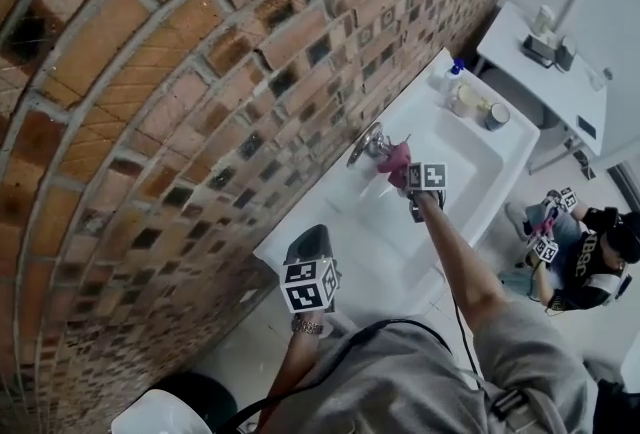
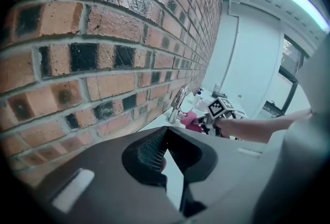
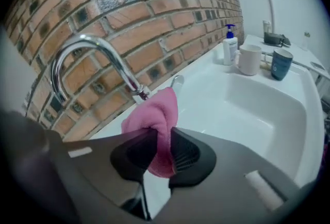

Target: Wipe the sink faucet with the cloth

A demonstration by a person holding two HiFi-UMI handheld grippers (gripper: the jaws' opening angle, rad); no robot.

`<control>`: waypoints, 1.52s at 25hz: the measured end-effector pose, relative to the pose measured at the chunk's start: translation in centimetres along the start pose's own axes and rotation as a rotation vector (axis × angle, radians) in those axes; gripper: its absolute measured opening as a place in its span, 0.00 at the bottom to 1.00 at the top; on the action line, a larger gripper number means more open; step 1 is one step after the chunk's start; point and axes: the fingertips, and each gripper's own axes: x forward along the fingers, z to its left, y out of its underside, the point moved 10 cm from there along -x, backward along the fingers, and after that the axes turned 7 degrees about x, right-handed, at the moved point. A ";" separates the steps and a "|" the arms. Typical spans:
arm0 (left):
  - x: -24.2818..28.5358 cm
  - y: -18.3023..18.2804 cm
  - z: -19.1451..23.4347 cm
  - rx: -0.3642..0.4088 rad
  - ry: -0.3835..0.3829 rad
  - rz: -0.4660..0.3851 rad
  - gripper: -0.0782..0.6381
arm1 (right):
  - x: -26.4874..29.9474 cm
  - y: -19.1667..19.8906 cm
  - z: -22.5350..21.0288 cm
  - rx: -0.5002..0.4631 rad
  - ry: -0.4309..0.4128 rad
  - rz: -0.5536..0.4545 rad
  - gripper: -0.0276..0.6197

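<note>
A curved chrome faucet [image 3: 93, 58] rises from the back rim of the white sink [image 3: 247, 109] against the brick wall. My right gripper [image 3: 160, 148] is shut on a bunched pink cloth [image 3: 154, 117], whose upper tip lies close to the faucet's base. In the head view the cloth [image 1: 396, 159] sits just beside the faucet [image 1: 365, 144], with the right gripper [image 1: 408, 178] behind it. My left gripper [image 1: 310, 247] hangs over the sink's near end, away from the faucet. Its jaws [image 2: 164, 152] look shut with nothing between them.
A soap bottle [image 3: 229, 45], a white mug [image 3: 249, 59] and a blue cup [image 3: 281, 64] stand on the sink's far rim. The brick wall [image 1: 150, 102] runs close along the left. Another person [image 1: 585, 257] crouches on the floor at the right. A white table [image 1: 545, 67] stands beyond the sink.
</note>
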 end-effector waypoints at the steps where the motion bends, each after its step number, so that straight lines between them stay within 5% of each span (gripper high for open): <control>1: -0.1 0.1 0.1 -0.002 -0.003 0.002 0.13 | -0.9 -0.5 -0.9 0.032 0.025 -0.040 0.15; 4: 0.0 0.3 0.4 -0.006 -0.011 0.006 0.13 | -3.4 -3.5 -3.1 0.128 0.092 -0.269 0.15; 6: 0.2 0.2 0.3 -0.006 -0.008 0.006 0.13 | -3.6 -5.4 -3.4 0.174 0.062 -0.351 0.15; 10: 0.3 0.0 -0.1 0.005 0.002 0.008 0.13 | 0.2 -4.7 -1.4 0.149 -0.024 -0.219 0.15; 16: 0.4 -0.5 -0.2 0.006 -0.002 0.004 0.13 | 3.8 2.1 0.6 0.234 -0.064 0.027 0.15; 19: 0.1 -0.4 -0.2 0.012 -0.007 0.004 0.13 | 0.6 2.8 1.3 0.334 -0.069 -0.085 0.15; 21: -0.1 -0.3 0.0 0.008 -0.017 0.004 0.13 | -1.5 1.0 2.4 0.270 -0.095 -0.222 0.15; 23: 0.0 -0.4 0.4 -0.006 -0.025 -0.002 0.13 | -1.1 -2.1 3.8 0.136 -0.155 -0.250 0.15; 27: -1.0 -0.5 0.2 -0.009 -0.031 -0.021 0.13 | 2.9 -5.4 5.1 -0.062 -0.150 -0.065 0.16; 30: -2.3 -0.3 0.1 -0.001 -0.044 -0.034 0.13 | 2.8 -5.9 5.5 -0.200 -0.165 -0.037 0.16; 34: -3.3 0.1 1.1 -0.026 -0.086 -0.048 0.13 | -2.0 -7.1 6.7 -0.259 -0.297 -0.223 0.16; 38: -4.2 0.2 0.7 -0.038 -0.102 -0.067 0.13 | -7.2 -8.0 10.4 -0.476 -0.457 -0.342 0.15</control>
